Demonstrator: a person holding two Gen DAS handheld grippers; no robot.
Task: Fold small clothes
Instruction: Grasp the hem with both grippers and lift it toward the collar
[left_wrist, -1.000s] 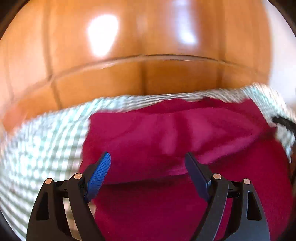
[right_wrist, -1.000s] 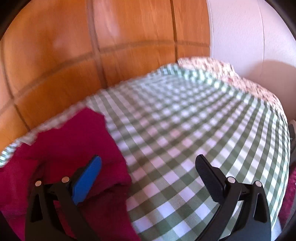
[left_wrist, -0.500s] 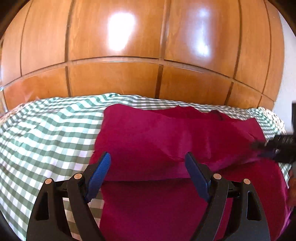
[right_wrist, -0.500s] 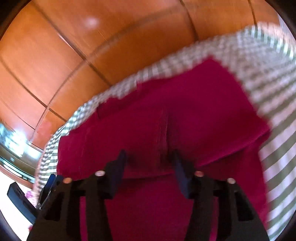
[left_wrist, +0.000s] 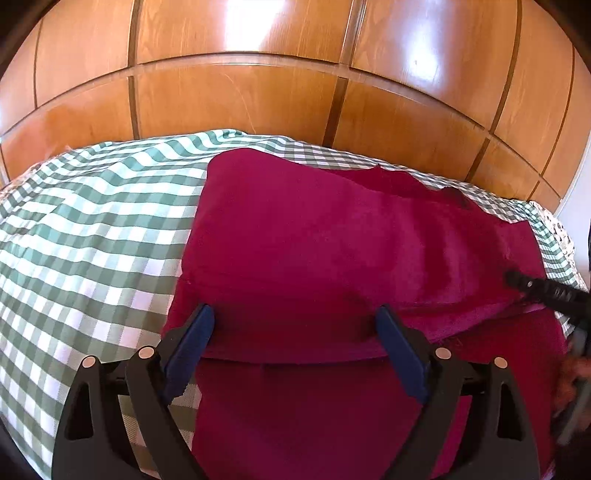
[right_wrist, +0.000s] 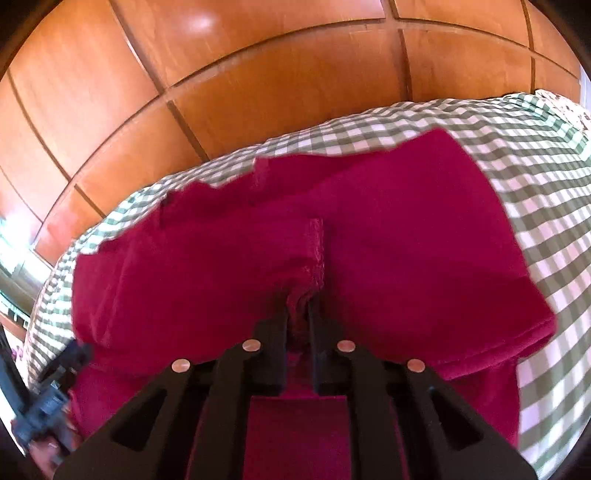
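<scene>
Magenta garment (left_wrist: 332, 258) on checked bedspread (left_wrist: 92, 229)

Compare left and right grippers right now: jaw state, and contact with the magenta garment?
The left gripper has its jaws wide and opening, with its blue pads above the magenta garment and nothing pinched; the right gripper is shut on a bunched ridge of that garment. The left gripper sits near the garment's folded edge by the checked cloth; the right one bites at its middle seam. Both point down at the same garment.
</scene>
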